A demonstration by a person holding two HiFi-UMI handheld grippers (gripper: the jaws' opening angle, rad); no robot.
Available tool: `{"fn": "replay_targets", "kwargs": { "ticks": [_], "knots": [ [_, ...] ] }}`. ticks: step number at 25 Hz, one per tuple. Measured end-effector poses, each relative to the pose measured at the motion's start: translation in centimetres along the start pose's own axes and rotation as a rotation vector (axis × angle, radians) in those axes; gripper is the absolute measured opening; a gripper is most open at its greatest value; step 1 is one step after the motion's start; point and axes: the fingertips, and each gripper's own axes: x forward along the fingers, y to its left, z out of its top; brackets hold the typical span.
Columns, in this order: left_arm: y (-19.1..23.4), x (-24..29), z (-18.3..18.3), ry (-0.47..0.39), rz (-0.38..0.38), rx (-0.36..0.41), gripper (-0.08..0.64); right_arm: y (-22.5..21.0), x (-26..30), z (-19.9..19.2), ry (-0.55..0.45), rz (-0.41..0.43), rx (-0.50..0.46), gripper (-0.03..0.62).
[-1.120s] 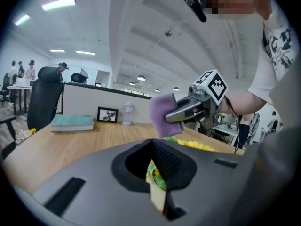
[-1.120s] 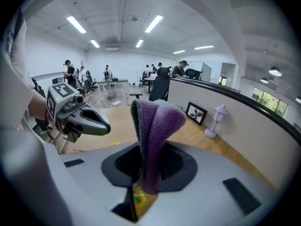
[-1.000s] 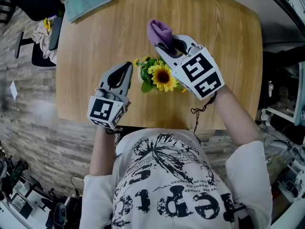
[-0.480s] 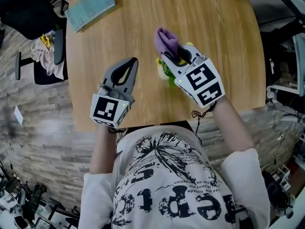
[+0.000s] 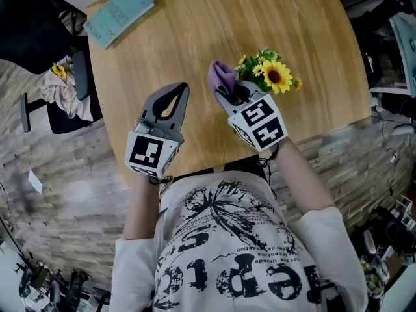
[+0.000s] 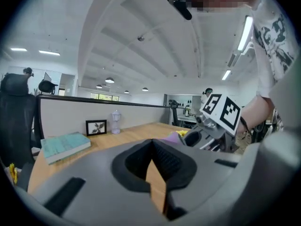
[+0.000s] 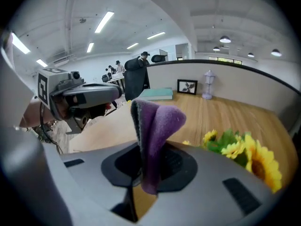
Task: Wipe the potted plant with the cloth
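Observation:
A potted plant (image 5: 270,75) with a sunflower and small yellow blooms stands near the table's right front corner; the flowers hide its pot. My right gripper (image 5: 224,91) sits just left of it, shut on a purple cloth (image 5: 221,75) that sticks up from the jaws. In the right gripper view the cloth (image 7: 155,128) rises from my right gripper (image 7: 146,171), with the plant (image 7: 244,153) low at the right. My left gripper (image 5: 182,88) hovers further left over the table, shut and empty. In the left gripper view, that gripper (image 6: 156,166) points across the table.
The round wooden table (image 5: 175,38) carries a teal book (image 5: 120,5) at its far left. A small picture frame (image 7: 187,86) and a pale lamp-like ornament (image 7: 208,90) stand at the far edge. A dark chair (image 5: 71,77) stands left of the table.
My right gripper has carried the cloth over the plant, from behind it to its left side. My left gripper has drawn away from the plant, leftward.

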Motion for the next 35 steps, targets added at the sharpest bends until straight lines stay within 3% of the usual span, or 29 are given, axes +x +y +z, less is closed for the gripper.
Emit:
{"fn": "replay_targets", "kwargs": {
  "ticks": [9, 13, 21, 27, 35],
  "knots": [
    [-0.8, -0.3, -3.0, 0.037, -0.057, -0.029, 0.003, -0.8, 3.6, -6.1, 0.122, -0.045, 0.158, 0.072],
    [-0.2, -0.1, -4.0, 0.062, -0.062, -0.045, 0.003, -1.0, 4.4, -6.1, 0.119, -0.054, 0.218, 0.072],
    [-1.2, -0.1, -5.4, 0.087, -0.092, -0.076, 0.002, -1.8, 3.4, -7.7, 0.079, -0.07, 0.432, 0.074],
    [-2.4, 0.4, -5.4, 0.091, -0.15, -0.065, 0.003, -2.3, 2.4, -8.8, 0.069, -0.106, 0.437, 0.077],
    [-2.7, 0.1, -5.7, 0.089, -0.156, -0.054, 0.003, -2.3, 1.7, -10.5, 0.079, -0.127, 0.445, 0.08]
  ]
}}
